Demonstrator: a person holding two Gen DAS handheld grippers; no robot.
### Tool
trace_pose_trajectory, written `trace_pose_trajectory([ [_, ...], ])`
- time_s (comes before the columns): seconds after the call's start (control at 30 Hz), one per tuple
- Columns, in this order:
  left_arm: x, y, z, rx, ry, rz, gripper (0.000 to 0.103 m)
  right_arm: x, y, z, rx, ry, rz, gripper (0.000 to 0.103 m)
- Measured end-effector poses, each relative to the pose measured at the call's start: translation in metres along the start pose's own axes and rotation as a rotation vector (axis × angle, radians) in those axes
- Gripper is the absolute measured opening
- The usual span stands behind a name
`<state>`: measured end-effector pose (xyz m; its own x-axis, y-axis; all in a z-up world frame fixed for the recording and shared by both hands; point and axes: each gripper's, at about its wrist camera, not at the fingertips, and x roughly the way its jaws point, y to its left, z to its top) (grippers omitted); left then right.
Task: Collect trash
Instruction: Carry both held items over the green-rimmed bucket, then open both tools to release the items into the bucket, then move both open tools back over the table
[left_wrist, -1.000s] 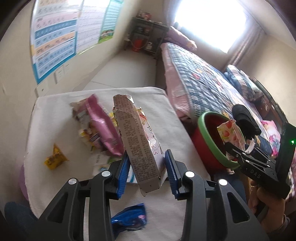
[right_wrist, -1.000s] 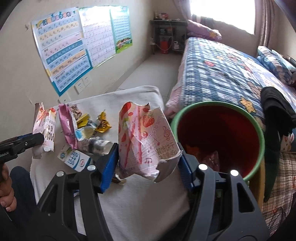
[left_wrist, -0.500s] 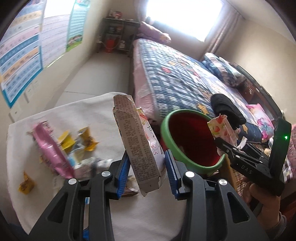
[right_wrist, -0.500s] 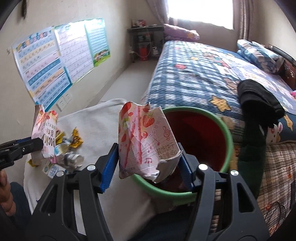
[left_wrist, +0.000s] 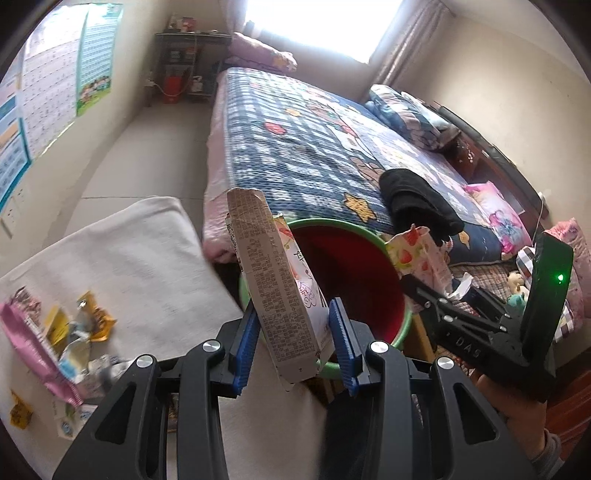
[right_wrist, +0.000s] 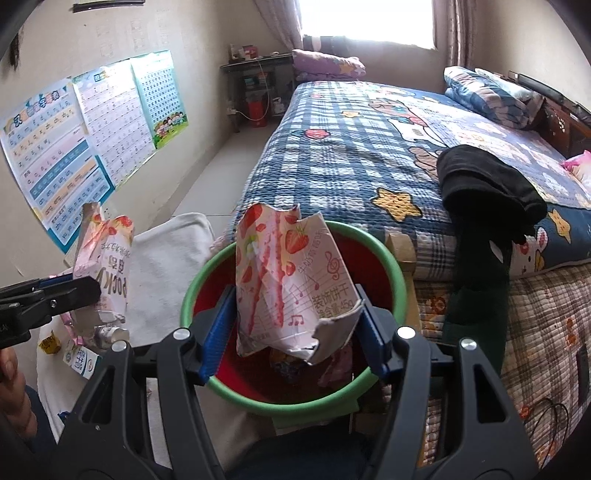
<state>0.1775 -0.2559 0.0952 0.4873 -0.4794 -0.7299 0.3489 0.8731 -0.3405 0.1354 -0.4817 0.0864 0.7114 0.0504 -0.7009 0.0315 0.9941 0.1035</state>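
My left gripper (left_wrist: 293, 345) is shut on a flattened biscuit box (left_wrist: 273, 284) and holds it upright at the near-left rim of the red bin with a green rim (left_wrist: 354, 236). My right gripper (right_wrist: 293, 334) is shut on a torn strawberry-print biscuit box (right_wrist: 291, 280) and holds it over the bin (right_wrist: 391, 258), which has some wrappers at its bottom. Each gripper also shows in the other's view: the right one (left_wrist: 417, 280) at the bin's right side, the left one (right_wrist: 92, 291) at its left.
A white-covered table (left_wrist: 122, 254) at the left carries several loose wrappers (left_wrist: 70, 339) and a small milk carton (right_wrist: 79, 363). A bed with a blue plaid quilt (right_wrist: 351, 155) stands behind the bin, with black clothing (right_wrist: 484, 184) on it. Posters hang on the left wall (right_wrist: 74, 136).
Both grippers have swung to the right from the table toward the bin, each still holding its box. The right gripper's box is now over the bin's opening.
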Motion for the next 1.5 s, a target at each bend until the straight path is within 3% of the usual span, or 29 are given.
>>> trace_pose_trajectory([
  [0.53,0.048,-0.024,0.021,0.017,0.059,-0.032,0.035,0.023,-0.02,0.003,0.023,0.031,0.014,0.064],
  [0.67,0.05,-0.025,0.03,-0.01,0.033,-0.066,0.056,0.025,-0.017,0.005,-0.001,0.035,0.016,0.072],
  [0.77,0.047,-0.023,0.032,-0.031,0.017,-0.082,0.062,0.023,-0.013,0.004,-0.02,0.033,0.013,0.084],
  [1.0,0.023,-0.007,0.025,-0.053,-0.034,-0.033,0.086,0.017,-0.003,0.0,-0.036,0.028,0.011,0.095],
  [1.2,-0.005,0.01,0.014,-0.046,-0.067,0.022,0.091,0.009,0.015,-0.006,-0.052,0.027,0.021,0.098],
  [1.5,-0.049,0.062,-0.022,-0.117,-0.096,0.102,0.095,0.002,0.07,-0.018,-0.124,0.045,0.072,0.098],
])
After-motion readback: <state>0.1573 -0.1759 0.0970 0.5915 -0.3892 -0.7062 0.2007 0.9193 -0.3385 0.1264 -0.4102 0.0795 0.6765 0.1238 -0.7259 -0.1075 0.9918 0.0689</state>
